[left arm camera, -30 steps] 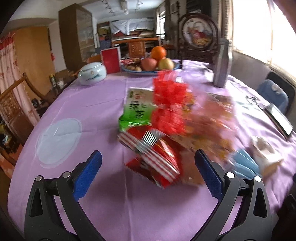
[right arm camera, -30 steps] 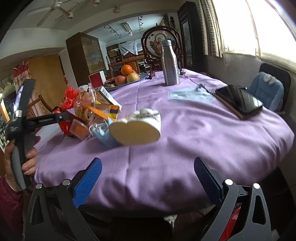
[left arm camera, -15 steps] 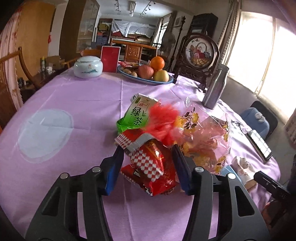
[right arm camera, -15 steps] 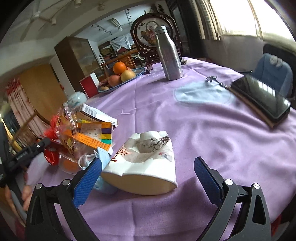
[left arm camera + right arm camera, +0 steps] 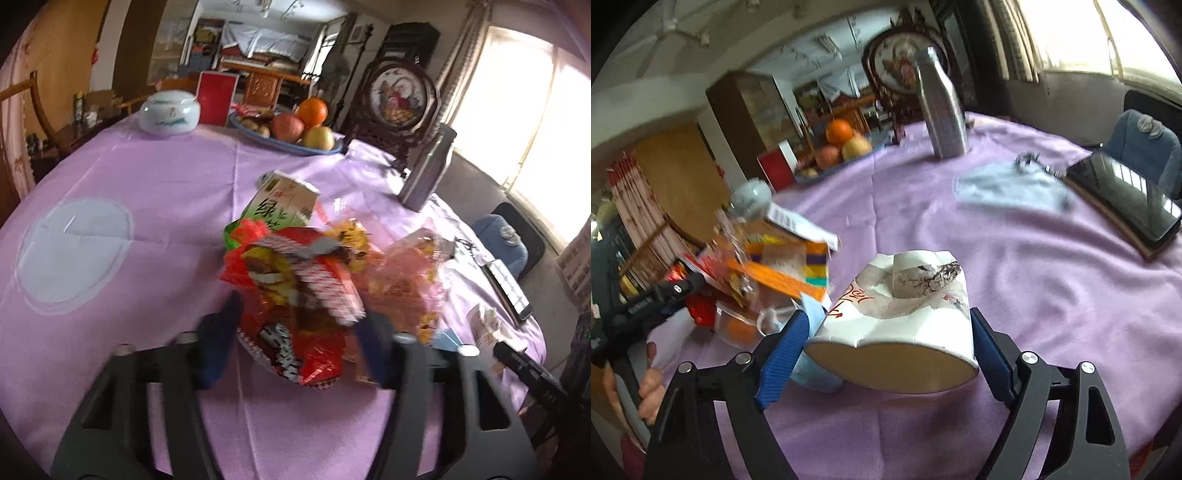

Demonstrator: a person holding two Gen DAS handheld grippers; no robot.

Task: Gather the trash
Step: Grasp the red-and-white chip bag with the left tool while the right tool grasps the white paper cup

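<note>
On the desk [image 5: 155, 184] stood one bottle [image 5: 428, 170], one jar [image 5: 170, 115], one phone [image 5: 1126, 199], one plate [image 5: 280, 142] with three fruits [image 5: 301, 123], and one cup [image 5: 901, 325].

Bright window [image 5: 546, 122] at right; tall wooden cabinet [image 5: 746, 110] behind; round table [image 5: 155, 177] under lilac cloth; wooden chair [image 5: 33, 107] at left.

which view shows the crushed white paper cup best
The right wrist view: the crushed white paper cup lies large and centred between the right gripper fingers, whose jaws are closing. In the left wrist view only a small, partly hidden bit of it shows at the right.
</note>
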